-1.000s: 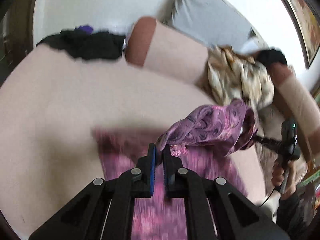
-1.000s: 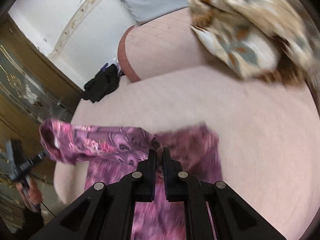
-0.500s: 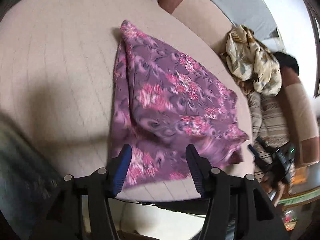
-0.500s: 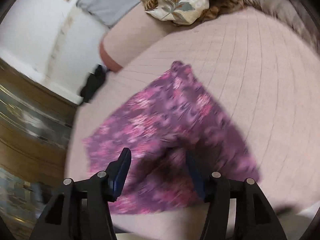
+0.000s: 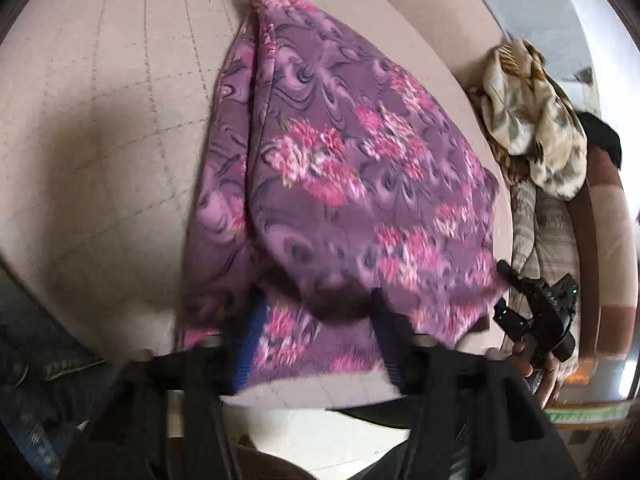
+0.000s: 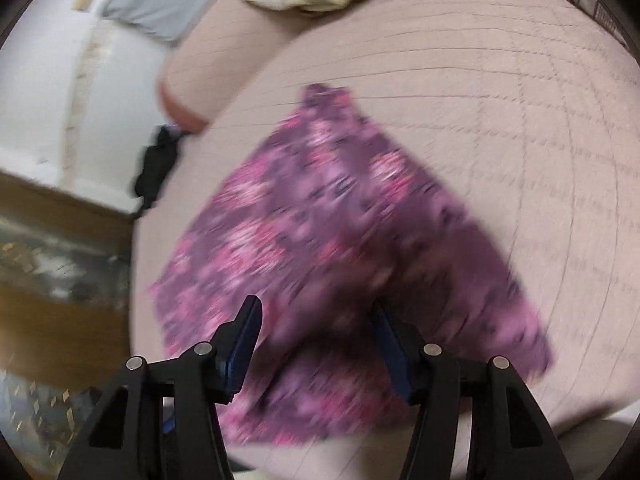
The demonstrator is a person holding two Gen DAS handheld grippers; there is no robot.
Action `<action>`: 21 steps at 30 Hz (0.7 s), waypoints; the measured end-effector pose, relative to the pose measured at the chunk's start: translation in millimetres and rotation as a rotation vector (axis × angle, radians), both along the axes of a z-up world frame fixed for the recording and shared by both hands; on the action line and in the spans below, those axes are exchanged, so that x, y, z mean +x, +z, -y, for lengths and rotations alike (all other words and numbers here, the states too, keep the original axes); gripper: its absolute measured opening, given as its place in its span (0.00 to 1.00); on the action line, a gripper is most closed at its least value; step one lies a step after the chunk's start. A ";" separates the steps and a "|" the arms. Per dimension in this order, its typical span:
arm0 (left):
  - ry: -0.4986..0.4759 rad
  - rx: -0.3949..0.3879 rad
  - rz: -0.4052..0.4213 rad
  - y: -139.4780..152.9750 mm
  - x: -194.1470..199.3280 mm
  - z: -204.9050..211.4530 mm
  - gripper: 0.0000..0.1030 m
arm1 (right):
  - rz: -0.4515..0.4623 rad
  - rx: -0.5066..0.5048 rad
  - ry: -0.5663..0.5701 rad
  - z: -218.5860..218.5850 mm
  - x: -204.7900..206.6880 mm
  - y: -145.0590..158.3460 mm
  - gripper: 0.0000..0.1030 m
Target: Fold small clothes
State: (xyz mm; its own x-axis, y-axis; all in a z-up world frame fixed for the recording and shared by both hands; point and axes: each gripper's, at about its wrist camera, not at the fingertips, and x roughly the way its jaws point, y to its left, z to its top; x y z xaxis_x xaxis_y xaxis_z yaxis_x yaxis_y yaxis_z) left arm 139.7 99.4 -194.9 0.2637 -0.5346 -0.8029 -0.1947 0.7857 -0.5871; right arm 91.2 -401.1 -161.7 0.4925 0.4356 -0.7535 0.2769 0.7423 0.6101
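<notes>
Both pairs of fingers stand apart over the near edge of the purple floral garment (image 5: 340, 184), and neither pair pinches it. On the left gripper (image 5: 316, 344) the blue-padded fingers (image 5: 250, 344) are blurred and closing, with the garment's near hem showing in the gap between them but no pad pressed on the cloth. On the right gripper (image 6: 316, 344) the fingers (image 6: 244, 344) are spread to a similar width, again framing the near part of the cloth without gripping it; whether their tips brush the fabric cannot be told through the blur. That garment lies folded over on the pale pink quilted cushion (image 5: 100, 100), one layer lapped over another along its left side in the left wrist view, its near hem close to the cushion's front edge. In the same view a hand (image 5: 536, 368) grips the handle of the right gripper at the garment's right corner. Beyond the garment, against the sofa's back, sits a crumpled cream and brown patterned cloth (image 5: 532, 120), well apart from the purple one. A small black bundle (image 6: 156, 168) lies at the cushion's far left edge in the right wrist view.
</notes>
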 end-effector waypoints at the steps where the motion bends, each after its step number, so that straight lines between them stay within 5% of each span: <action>1: -0.018 0.016 -0.002 1.6 4.3 2.6 0.10 | -0.018 -0.006 -0.013 3.5 5.6 -1.6 0.41; 3: -0.021 0.037 0.048 20.5 4.2 3.6 0.09 | -0.006 -0.017 0.024 4.1 15.9 6.2 0.18; 8: -0.090 0.079 0.216 69.7 -25.4 8.1 0.09 | 0.170 -0.175 0.070 8.3 2.8 78.7 0.07; 12: -0.121 0.219 0.144 27.0 -25.8 22.3 0.09 | 0.175 -0.330 0.043 14.4 -7.6 69.7 0.04; 14: -0.136 0.178 0.065 -1.8 -23.5 26.9 0.10 | 0.056 -0.260 0.013 25.5 1.7 33.3 0.04; 16: -0.128 0.170 0.088 2.3 -25.1 24.6 0.14 | 0.069 -0.147 0.008 31.0 0.4 30.2 0.05; 17: -0.133 0.166 0.108 9.5 -24.9 22.8 0.25 | 0.098 -0.129 0.010 31.0 -4.8 36.2 0.14; 19: -0.117 0.140 0.137 18.1 -23.3 17.6 0.39 | 0.147 -0.080 0.000 29.1 -21.2 43.4 0.87; 21: -0.087 0.120 0.145 20.5 -22.7 10.2 0.40 | 0.161 -0.024 0.003 21.9 -37.4 42.7 0.82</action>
State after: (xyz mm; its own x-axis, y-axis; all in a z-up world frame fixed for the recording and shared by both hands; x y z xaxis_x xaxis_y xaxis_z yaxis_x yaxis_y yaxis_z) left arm 116.9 89.1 -174.4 0.3386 -0.4634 -0.8189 -0.0434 0.8617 -0.5055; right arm 53.8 -422.9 -119.0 0.6063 0.4200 -0.6753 0.1745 0.7582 0.6282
